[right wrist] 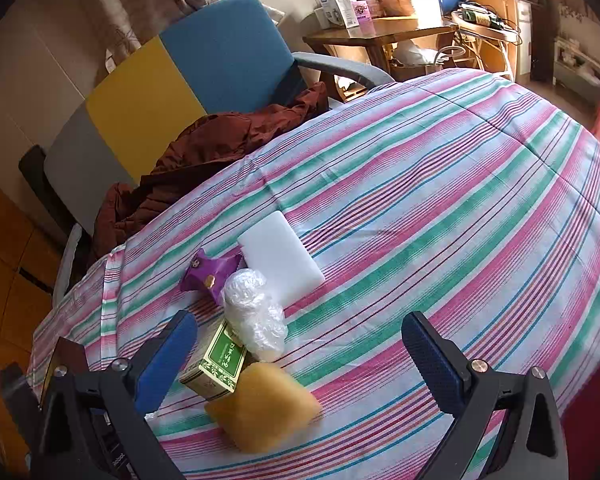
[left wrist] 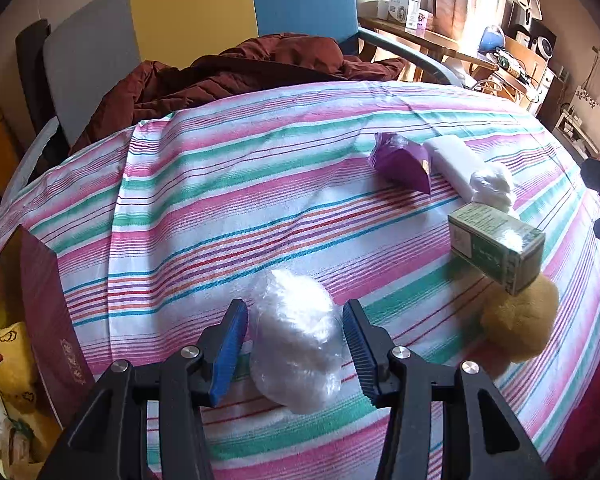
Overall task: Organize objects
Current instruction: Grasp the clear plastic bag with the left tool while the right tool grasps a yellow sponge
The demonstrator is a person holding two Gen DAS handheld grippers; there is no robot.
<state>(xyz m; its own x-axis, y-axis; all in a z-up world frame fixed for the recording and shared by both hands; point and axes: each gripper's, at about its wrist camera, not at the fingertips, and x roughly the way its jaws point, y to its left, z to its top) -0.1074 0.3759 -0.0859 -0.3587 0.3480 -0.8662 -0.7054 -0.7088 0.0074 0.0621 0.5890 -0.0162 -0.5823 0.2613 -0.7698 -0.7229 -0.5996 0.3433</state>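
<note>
Left tongs (left wrist: 296,340) spread open around a white plastic-wrapped bundle (left wrist: 296,340) on the striped bedspread (left wrist: 220,200), right tongs (right wrist: 300,356) wide open, holding nothing.

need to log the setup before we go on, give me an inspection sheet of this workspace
surface: striped cloth, wrinkled.
job's things: plastic-wrapped white bundle, second bundle, green box, yellow sponge, purple packet, white slab; open box at left holding yellow items.
clutter: brown jacket on chair.
grippers: left hand-held gripper open, astride the bundle; right hand-held gripper open.
cables: some on far desk.
surroundings: side table with cartons, curtains.
</note>
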